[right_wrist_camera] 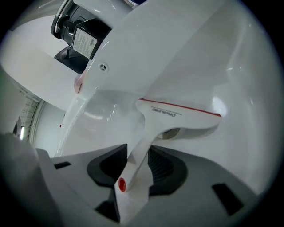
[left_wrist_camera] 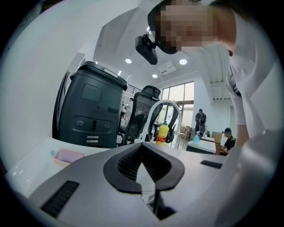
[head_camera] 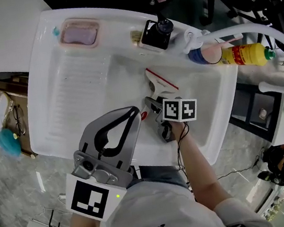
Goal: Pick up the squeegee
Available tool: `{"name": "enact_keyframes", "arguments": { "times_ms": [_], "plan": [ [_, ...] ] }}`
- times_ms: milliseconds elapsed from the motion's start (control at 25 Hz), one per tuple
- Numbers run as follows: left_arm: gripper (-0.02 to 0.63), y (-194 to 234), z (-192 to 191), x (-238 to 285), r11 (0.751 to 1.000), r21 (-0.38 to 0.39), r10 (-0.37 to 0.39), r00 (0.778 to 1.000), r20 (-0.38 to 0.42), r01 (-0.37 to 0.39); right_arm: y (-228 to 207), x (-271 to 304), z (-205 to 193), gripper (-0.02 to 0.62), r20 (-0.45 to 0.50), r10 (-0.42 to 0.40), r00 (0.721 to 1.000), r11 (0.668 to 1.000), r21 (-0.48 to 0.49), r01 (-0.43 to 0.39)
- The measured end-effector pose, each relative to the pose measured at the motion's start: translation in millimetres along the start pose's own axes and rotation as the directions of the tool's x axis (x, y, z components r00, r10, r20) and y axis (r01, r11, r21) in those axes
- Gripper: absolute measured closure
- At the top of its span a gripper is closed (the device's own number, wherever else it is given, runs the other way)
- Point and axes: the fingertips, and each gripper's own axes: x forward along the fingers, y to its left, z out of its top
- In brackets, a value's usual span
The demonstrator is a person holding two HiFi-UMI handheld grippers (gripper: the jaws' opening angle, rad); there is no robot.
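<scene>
Left gripper (head_camera: 132,110) nearest: tips together, nothing held, idle; right gripper (right_wrist_camera: 137,150) is down in the sink (head_camera: 75,94) at the squeegee (right_wrist_camera: 177,113).
Right jaws stand wide apart w/ the white handle btwn them, pads not pressing yet. Squeegee lies in the basin, red-edged blade away from the gripper. Best bet: centre handle btwn pads, close mid-handle past the red dot, grip firm (plastic looks slick), lift straight. Writing: grey print on blade head, labels on black dispenser (head_camera: 156,34) & yellow bottle (head_camera: 244,55), all too small to read.
</scene>
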Motion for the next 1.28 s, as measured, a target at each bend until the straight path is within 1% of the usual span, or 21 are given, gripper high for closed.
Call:
{"name": "enact_keyframes", "arguments": {
  "times_ms": [120,200,280,360,400,560,720,840,1280],
  "plan": [
    [0.594,3,0,-1,1.0,0.0,0.002,1.0,-0.004,-0.002,1,0,1,0.451,0.013,0.004,1.0,1.0,0.022,-0.005],
    [0.594,3,0,-1,1.0,0.0,0.003,1.0,-0.003,-0.003,2,-1,2,0.466,0.032,0.018,0.999,0.999,0.05,-0.019],
    [0.594,3,1,-1,1.0,0.002,0.0,1.0,-0.001,0.0,4,-5,5,0.49,0.057,0.035,0.998,0.997,0.074,-0.039],
    [0.594,2,2,-1,1.0,0.002,-0.003,1.0,0.0,0.003,8,-9,10,0.527,0.079,0.052,0.996,0.995,0.082,-0.058],
    [0.594,2,2,-2,1.0,0.003,-0.004,1.0,0.001,0.004,10,-10,11,0.546,0.081,0.055,0.995,0.995,0.073,-0.061],
    [0.594,1,3,-2,1.0,0.007,-0.009,1.0,0.004,0.009,17,-12,13,0.557,0.069,0.037,0.997,0.999,-0.002,-0.037],
    [0.594,0,5,-6,1.0,0.011,-0.009,1.0,0.007,0.009,25,-18,17,0.557,0.093,0.047,0.995,0.999,-0.021,-0.045],
    [0.594,-1,8,-8,1.0,0.013,-0.011,1.0,0.015,0.011,30,-26,22,0.557,0.101,0.052,0.994,0.997,-0.055,-0.047],
    [0.594,-18,20,-13,0.998,0.036,-0.056,0.998,0.038,0.055,50,-60,32,0.557,0.178,0.083,0.98,0.993,-0.103,-0.065]
  ]
}}
